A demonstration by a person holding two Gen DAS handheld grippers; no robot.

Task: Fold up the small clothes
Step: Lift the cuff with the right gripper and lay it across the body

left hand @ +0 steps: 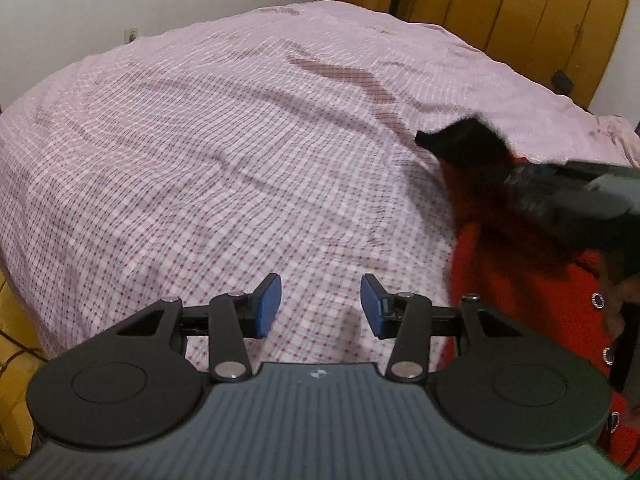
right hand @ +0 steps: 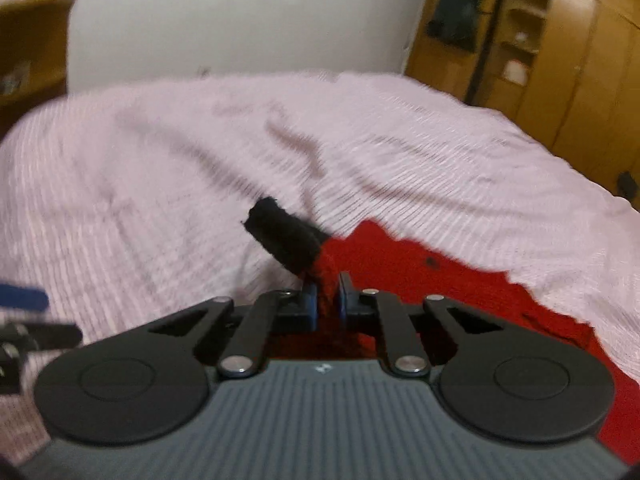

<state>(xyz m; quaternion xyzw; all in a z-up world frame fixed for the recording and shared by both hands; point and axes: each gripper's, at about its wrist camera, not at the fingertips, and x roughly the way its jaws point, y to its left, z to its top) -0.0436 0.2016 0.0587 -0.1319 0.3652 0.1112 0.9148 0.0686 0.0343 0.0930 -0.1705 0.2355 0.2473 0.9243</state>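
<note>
Right gripper (right hand: 328,296) pinches the red garment's (right hand: 400,264) black-cuffed sleeve (right hand: 284,240) above the bed (right hand: 160,160); left gripper (left hand: 320,304) gapes half-open, empty.

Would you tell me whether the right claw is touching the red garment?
Touching: the right wrist view shows the right claw pinching the red garment.

Red garment (left hand: 520,280) cut off at right edge — right-wrist view motion-blurred.

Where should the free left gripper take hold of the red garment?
Take the red garment at its near left edge, coming from the left gripper side over bare sheet. That edge lies flat and exposed; the right gripper already pinches the sleeve by the black cuff.
</note>
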